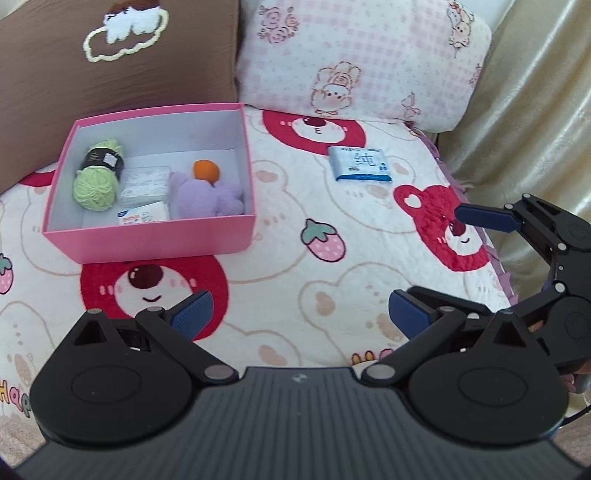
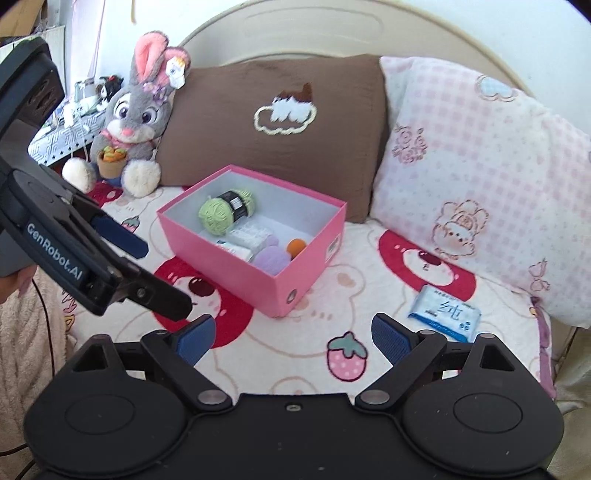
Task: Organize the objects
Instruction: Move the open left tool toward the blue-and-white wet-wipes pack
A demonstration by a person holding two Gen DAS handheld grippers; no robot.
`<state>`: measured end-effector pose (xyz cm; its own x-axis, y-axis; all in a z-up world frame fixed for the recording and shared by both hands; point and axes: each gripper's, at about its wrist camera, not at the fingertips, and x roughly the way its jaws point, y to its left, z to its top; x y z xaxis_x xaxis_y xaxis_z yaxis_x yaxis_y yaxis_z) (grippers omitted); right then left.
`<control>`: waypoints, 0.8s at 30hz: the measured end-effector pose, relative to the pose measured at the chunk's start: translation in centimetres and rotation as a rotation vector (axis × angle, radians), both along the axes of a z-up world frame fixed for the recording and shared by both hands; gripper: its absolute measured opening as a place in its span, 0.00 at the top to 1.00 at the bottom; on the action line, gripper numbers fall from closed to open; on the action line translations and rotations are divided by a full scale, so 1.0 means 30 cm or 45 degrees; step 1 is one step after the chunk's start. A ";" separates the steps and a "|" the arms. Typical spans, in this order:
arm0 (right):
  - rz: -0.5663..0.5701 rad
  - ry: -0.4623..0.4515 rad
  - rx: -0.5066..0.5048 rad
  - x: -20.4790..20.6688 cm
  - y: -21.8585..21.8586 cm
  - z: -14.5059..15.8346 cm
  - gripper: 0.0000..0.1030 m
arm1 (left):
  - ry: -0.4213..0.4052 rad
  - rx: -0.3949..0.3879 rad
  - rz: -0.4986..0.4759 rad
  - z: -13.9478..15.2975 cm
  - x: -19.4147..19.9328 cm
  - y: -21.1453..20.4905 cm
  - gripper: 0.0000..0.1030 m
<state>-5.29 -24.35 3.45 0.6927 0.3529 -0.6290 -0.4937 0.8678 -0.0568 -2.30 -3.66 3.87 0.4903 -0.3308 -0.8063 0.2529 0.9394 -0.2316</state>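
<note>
Rabbit plush [image 2: 135,122] only in right view, pink box [image 1: 155,236] in both

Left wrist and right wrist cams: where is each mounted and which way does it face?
Left wrist: on the left claw, looking over the bear blanket at the pink box; the open right claw enters at right.
Right wrist: on the right claw, facing the headboard and plush rabbit; the left claw and fingertips show at left.
Shared: box, tissue pack, both pillows.
</note>
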 end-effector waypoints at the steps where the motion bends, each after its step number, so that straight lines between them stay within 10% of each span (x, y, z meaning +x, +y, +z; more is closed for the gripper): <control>1: -0.011 -0.019 0.003 -0.001 -0.015 0.000 0.09 | 0.003 -0.005 -0.008 -0.001 0.005 -0.013 0.00; 8: -0.198 -0.065 0.059 0.046 -0.169 -0.018 0.09 | -0.103 -0.004 -0.067 0.030 0.045 -0.104 0.01; 15: -0.315 0.225 0.337 0.124 -0.345 -0.062 0.08 | -0.151 -0.014 -0.047 0.037 0.104 -0.177 0.01; 24: -0.382 0.233 0.313 0.203 -0.420 -0.129 0.08 | -0.172 -0.046 -0.095 -0.032 0.216 -0.298 0.01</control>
<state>0.81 -36.94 -0.43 0.6725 0.3075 -0.6732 -0.2003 0.9513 0.2344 4.17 -12.59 2.91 0.5662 -0.3981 -0.7218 0.3529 0.9084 -0.2242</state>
